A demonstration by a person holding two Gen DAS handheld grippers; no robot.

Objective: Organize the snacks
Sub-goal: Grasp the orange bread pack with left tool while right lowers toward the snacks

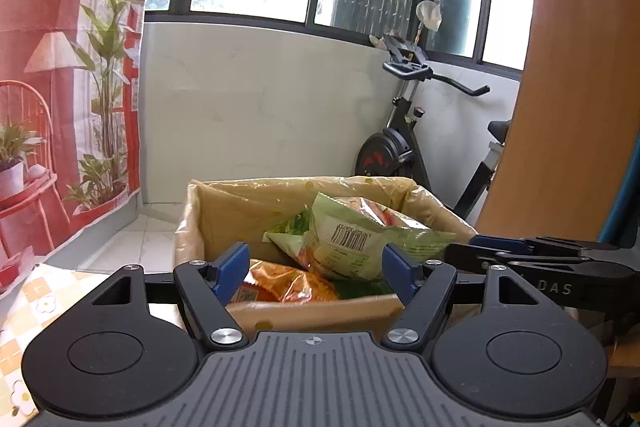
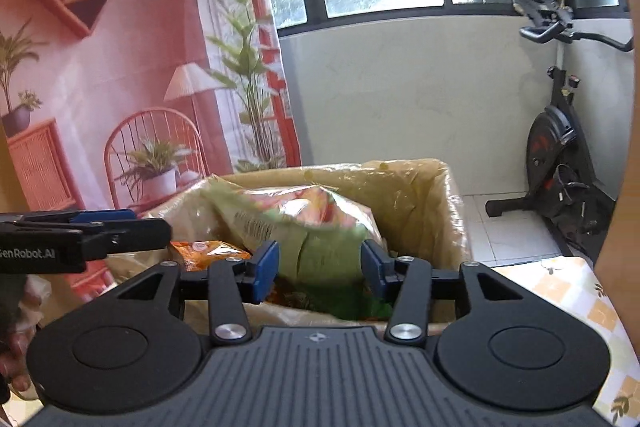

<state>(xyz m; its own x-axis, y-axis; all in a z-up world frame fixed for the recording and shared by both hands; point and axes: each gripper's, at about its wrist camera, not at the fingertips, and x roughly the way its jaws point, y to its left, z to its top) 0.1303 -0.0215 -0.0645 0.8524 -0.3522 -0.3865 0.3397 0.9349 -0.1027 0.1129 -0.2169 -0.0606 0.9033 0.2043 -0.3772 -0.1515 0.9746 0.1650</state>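
Snack packets lie heaped inside an open brown cardboard box (image 1: 328,315) lined with clear yellowish plastic film. Uppermost is a crinkled light-green foil bag (image 1: 352,235) with a printed barcode on its back; it leans tilted across the box, resting on an orange foil packet (image 1: 288,283) that lies lower, toward the box's left side.

From the left wrist view, the left gripper (image 1: 313,273) hangs over the near edge of the box with its blue-padded jaws spread wide; nothing is between them, and the pads touch neither packet. The right gripper (image 2: 319,269) stands narrower, its blue pads set either side of the green bag's lower part; the picture there is blurred, and the pads appear just clear of the foil rather than pressing it.

The box stands at the edge of a table under a checked yellow-and-white cloth (image 2: 580,303). Behind, against a pale wall, is a black exercise bike (image 1: 404,131).
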